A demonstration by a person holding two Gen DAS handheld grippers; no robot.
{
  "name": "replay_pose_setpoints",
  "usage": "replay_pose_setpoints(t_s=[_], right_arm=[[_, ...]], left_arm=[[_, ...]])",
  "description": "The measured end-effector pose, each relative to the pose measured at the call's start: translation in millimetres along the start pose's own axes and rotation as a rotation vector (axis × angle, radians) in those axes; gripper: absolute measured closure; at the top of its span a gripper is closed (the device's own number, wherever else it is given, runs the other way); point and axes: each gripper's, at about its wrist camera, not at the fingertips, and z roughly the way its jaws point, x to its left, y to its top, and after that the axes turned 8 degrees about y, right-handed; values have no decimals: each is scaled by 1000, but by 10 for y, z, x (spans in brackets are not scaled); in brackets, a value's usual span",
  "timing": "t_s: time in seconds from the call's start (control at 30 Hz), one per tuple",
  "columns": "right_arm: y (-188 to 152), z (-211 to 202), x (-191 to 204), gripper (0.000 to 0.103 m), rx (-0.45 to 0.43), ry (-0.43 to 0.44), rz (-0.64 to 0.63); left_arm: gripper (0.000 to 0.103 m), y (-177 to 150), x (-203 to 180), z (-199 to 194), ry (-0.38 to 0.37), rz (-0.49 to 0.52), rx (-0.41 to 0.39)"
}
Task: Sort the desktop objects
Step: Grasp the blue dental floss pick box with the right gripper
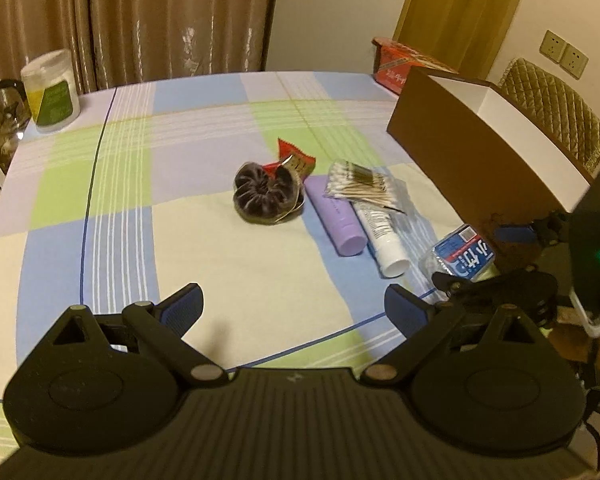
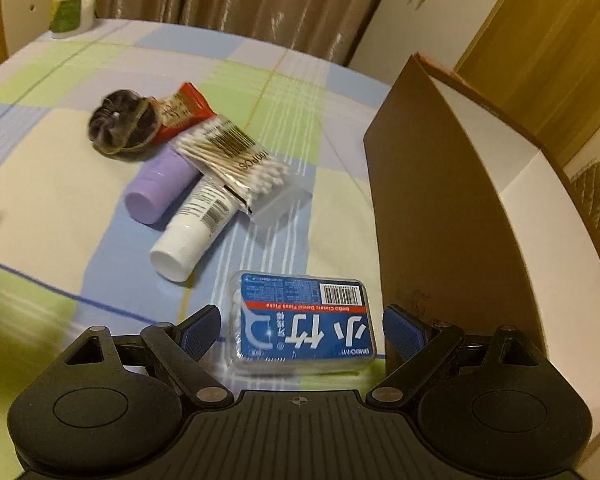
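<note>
Evidently the pick-up step; right tongs (image 2: 298,330) spread wide, straddling the floss-pick box (image 2: 304,320), pads on either side and not yet touching it; box lies flat on the bench (image 2: 40,208) just beside the brown carton (image 2: 440,200). Next move, as I judge: close on the box's short sides, lift, carry into the carton. Left tongs (image 1: 294,308) wide too, holding nothing, hovering over bare cloth. Label reads "Classic Dental Floss Picks", seen inverted; cotton-swab packet (image 2: 228,156) reads "100PCS"; tube print illegible.
</note>
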Motion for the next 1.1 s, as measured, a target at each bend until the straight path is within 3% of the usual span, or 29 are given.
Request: replay_pose_setpoints(t_s=[0.43,0.67,0.9,1.1], right_arm=[[127,206,-65,4,40,-27,189],[-6,58,-22,4,58,114,268],[-43,-98,-87,4,-40,108,373],[-17,-84,-92,4,-45,107,393]], left_arm=[[8,-75,120,123,-12,-36,31],[8,-49,127,132,-13,-43,22],[8,2,135,142,-2,-24,16],[8,75,75,196,3,16,4]])
